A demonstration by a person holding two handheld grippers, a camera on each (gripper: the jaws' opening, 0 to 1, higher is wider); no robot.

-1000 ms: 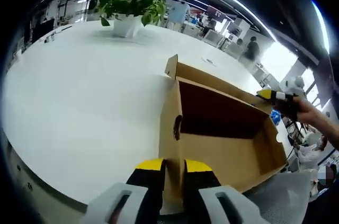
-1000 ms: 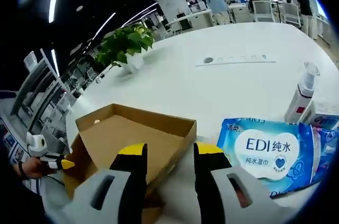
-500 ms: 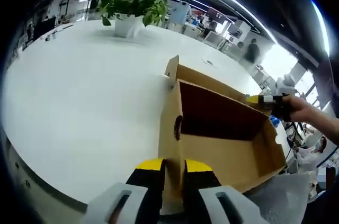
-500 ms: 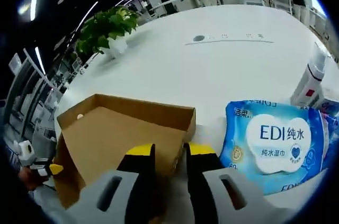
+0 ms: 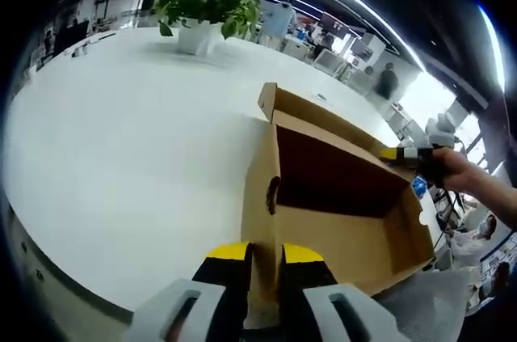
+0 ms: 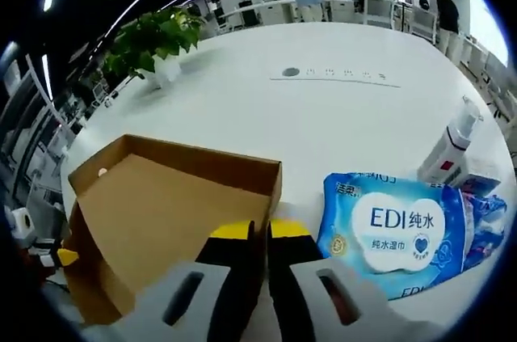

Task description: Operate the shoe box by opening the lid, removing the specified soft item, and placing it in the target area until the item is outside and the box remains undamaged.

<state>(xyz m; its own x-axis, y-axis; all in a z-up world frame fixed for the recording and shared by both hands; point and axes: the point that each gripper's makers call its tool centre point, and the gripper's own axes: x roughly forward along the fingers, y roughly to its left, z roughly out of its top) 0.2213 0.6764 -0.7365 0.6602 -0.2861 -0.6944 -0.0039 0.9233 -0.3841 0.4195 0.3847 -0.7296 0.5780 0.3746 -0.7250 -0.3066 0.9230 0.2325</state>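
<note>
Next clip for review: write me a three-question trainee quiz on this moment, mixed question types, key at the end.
1. True or false: the left gripper is shut on a wall of the brown cardboard shoe box.
2. What lies right of the box in the right gripper view? A) blue EDI wet-wipes pack B) red towel C) black shoe
3. Fill in: beyond the box, on the white table, stands a potted green ____.

Key: 1 true; 2 A; 3 plant.

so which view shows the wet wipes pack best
The right gripper view: the blue wet wipes pack lies flat on the white table beside the cardboard box, label facing up. In the left gripper view I can't make it out past the box.
</note>
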